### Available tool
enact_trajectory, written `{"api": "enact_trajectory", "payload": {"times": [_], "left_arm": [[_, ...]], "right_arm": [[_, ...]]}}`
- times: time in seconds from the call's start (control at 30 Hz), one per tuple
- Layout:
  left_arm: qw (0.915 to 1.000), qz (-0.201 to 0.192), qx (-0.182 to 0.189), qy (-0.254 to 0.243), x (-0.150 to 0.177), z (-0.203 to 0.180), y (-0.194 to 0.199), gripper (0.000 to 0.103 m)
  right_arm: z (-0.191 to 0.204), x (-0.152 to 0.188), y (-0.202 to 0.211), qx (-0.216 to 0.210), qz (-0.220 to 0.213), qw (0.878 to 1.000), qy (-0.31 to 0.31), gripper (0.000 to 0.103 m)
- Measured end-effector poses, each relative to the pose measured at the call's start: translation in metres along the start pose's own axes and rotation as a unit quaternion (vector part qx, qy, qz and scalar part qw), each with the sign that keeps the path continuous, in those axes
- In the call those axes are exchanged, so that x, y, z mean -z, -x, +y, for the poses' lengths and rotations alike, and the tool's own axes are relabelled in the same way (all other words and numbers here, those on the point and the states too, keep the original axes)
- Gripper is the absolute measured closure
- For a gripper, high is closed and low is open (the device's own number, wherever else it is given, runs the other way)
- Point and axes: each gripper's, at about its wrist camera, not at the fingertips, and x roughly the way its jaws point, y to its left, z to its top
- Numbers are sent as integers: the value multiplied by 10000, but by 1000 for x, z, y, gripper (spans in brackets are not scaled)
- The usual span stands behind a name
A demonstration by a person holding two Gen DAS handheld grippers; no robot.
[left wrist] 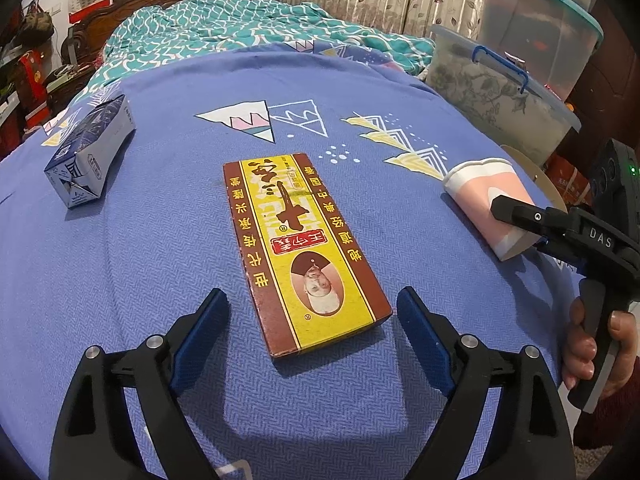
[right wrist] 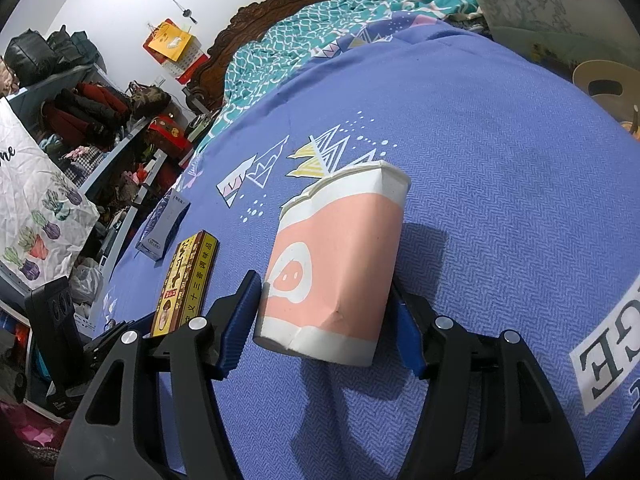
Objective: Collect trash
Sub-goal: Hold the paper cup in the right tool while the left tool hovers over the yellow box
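Observation:
A flat brown and yellow box (left wrist: 296, 248) lies on the blue bed sheet (left wrist: 140, 272). My left gripper (left wrist: 314, 334) is open, and the box's near end sits between its blue pads with a gap on each side. A pink and white paper cup (right wrist: 332, 264), dented, lies on its side. My right gripper (right wrist: 328, 320) straddles the cup's base, and its pads stand close beside the cup without visibly squeezing it. In the left wrist view one right finger (left wrist: 516, 212) lies across the cup (left wrist: 480, 196). A blue and white carton (left wrist: 90, 152) rests further left.
A teal quilt (left wrist: 240, 28) is bunched at the head of the bed, by a carved headboard. Clear storage bins (left wrist: 500, 92) stand off the bed's right edge. A hand (left wrist: 584, 344) holds the right gripper's handle. Cluttered shelves (right wrist: 100, 128) line the left wall.

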Motion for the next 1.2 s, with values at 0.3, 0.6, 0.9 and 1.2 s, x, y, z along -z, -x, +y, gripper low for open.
{"api": "enact_trajectory", "payload": {"times": [0.3, 0.6, 0.9, 1.2], "left_arm": [[10000, 6, 0, -17, 2, 0, 0, 16], [10000, 6, -2, -15, 2, 0, 0, 16], [10000, -6, -6, 1, 3, 1, 0, 15], [10000, -28, -30, -1, 4, -1, 0, 15]], "right_arm": [[0, 0, 0, 0, 1, 10000, -1, 39], [0, 0, 0, -3, 1, 10000, -4, 39], [-1, 0, 4, -67, -68, 9998, -157, 39], [-3, 0, 4, -85, -66, 9998, -164, 38]]}}
